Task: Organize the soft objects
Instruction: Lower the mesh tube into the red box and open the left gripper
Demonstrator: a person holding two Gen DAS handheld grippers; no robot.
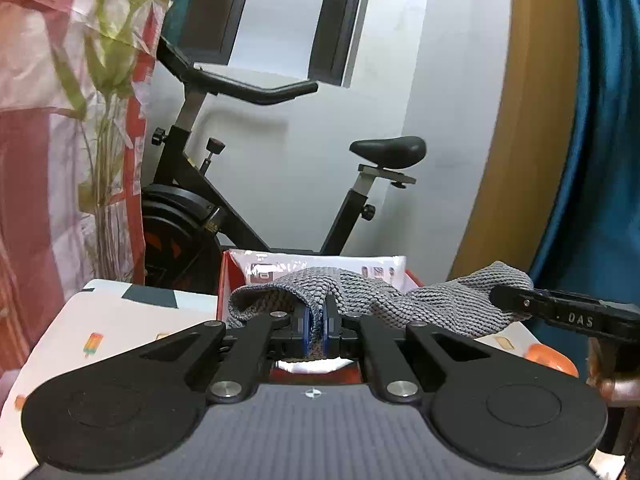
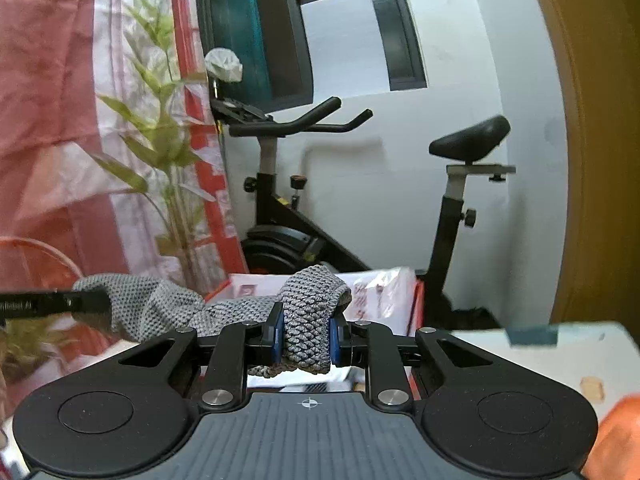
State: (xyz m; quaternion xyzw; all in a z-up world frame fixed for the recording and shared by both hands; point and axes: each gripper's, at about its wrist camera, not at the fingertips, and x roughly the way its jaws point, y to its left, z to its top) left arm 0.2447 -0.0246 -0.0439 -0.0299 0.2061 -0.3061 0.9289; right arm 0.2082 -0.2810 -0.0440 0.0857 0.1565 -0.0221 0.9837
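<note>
Behind both grippers stood an exercise bike. The left gripper and right gripper each pinched the grey knitted cloth, stretched above the red box just ahead; folding and stowing seemingly remained.

The right hand-held gripper reads "DAS" (partly); other print is blurred.
</note>
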